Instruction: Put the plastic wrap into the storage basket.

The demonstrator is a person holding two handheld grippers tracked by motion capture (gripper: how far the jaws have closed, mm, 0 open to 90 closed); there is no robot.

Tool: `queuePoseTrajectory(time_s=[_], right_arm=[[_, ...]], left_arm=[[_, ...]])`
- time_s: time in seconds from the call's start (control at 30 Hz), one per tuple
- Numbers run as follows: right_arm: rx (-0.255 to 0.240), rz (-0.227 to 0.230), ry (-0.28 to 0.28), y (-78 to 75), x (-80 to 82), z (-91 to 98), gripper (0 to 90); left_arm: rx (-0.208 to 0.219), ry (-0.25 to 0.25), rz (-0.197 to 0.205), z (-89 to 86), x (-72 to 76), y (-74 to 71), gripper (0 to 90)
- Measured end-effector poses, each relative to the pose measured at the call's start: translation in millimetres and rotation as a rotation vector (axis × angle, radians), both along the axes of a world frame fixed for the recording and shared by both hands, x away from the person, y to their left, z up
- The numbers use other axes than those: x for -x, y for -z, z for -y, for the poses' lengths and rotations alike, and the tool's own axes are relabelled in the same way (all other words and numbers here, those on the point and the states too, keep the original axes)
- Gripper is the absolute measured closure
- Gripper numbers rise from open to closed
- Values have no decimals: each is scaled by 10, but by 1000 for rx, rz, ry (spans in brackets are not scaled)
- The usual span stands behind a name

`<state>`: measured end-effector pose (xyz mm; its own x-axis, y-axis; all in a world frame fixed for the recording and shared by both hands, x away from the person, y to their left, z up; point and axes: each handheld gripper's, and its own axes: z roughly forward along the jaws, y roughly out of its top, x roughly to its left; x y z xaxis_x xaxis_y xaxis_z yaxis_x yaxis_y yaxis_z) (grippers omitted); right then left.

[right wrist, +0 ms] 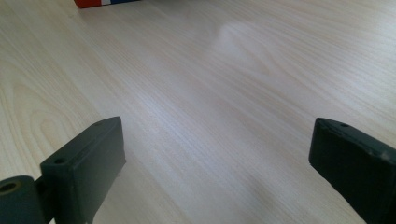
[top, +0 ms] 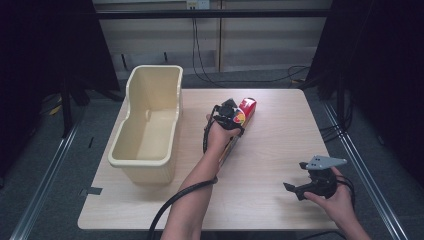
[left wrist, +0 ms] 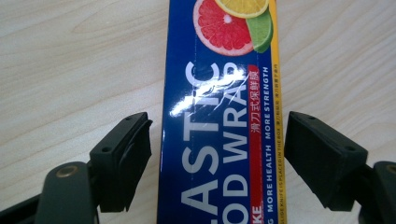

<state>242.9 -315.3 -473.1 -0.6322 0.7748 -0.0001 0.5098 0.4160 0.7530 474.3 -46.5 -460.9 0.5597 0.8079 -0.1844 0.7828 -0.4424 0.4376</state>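
Straddling the plastic wrap box [left wrist: 219,116] flat on the table [top: 270,150], left tongs [top: 228,111] open, pads clear. Right tongs [top: 306,176] open, idle. Risk: off-centre pinch swings the long box.

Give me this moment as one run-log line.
left gripper: open, jaws straddling plastic wrap box, not pressing | right gripper: open, over bare table | bin: empty
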Motion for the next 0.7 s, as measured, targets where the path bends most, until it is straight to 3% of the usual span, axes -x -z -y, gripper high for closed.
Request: queuePoseTrajectory(time_s=[0.27,0.3,0.33,0.43,0.53,0.57,0.7], right_arm=[[-4,0,-4,-1,-1,2,35],[-1,-3,-1,-3,0,1,35],[-1,-1,-2,-3,-1,1,35],[-3,1,-5,-3,-2,3,35],[-2,0,-8,-3,-6,5,35],[-3,0,-8,-2,-7,7,35],[-2,2,-1,-6,-3,16,35]], left_arm=[[-18,7,-15,33,-28,-2,323],[-9,-24,-17,47,-30,18,343],[-15,-6,-19,30,-45,24,346],[-13,-15,-27,36,-50,25,357],[-65,-16,-30,70,-27,-18,386],[-94,-6,-48,76,-23,-40,393],[-86,-13,-81,48,-15,-59,405]])
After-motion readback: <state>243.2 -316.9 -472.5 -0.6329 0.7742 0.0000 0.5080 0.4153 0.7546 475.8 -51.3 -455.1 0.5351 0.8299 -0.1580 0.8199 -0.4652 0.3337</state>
